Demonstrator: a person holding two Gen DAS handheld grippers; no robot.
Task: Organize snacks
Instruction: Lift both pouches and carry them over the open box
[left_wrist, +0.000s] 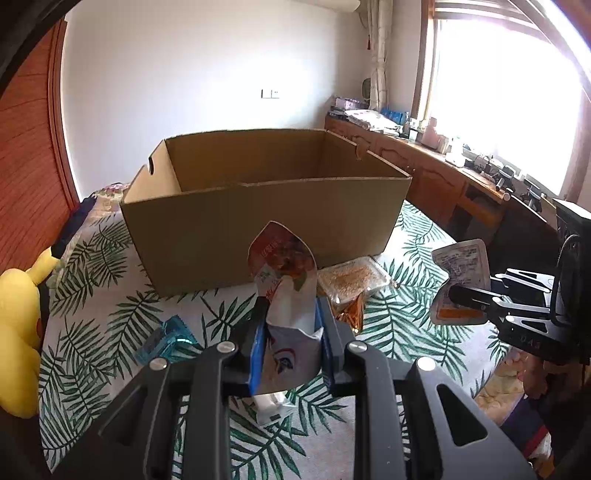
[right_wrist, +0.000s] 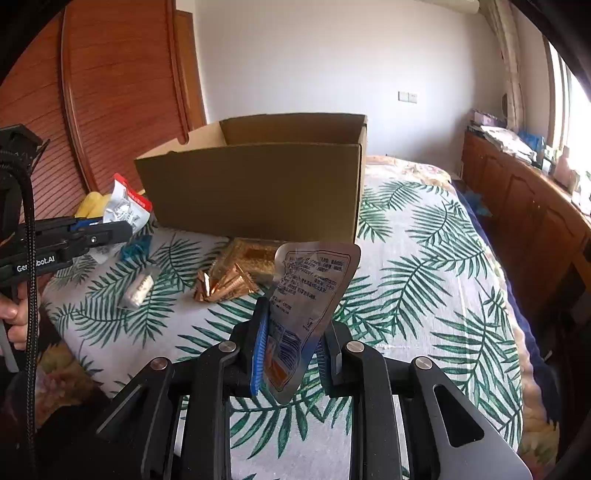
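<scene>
Your left claw (left_wrist: 290, 314) squeezed a red-and-white snack bag (left_wrist: 282, 266), and your right claw (right_wrist: 295, 332) squeezed a silver snack pouch (right_wrist: 314, 280), both above the bed (right_wrist: 424, 258). You needed to lift both over the cardboard box (left_wrist: 258, 229) wall before letting go.

Counts:
- Cardboard box (left_wrist: 258, 229): one, open-topped.
- Grippers: two, left gripper (left_wrist: 291, 317) and right gripper (right_wrist: 295, 332).
- Held snack pouches: two, red-white pouch (left_wrist: 282, 266) and silver pouch (right_wrist: 314, 280).
- Clear tray pack (left_wrist: 351, 277): one.
- Gold-foil snacks (right_wrist: 225, 286): small cluster, number unclear.
- Blue wrapper (left_wrist: 166, 341): one.
- White wrapped piece (right_wrist: 138, 290): one.
- Yellow plush toy (left_wrist: 18, 317): one.
</scene>
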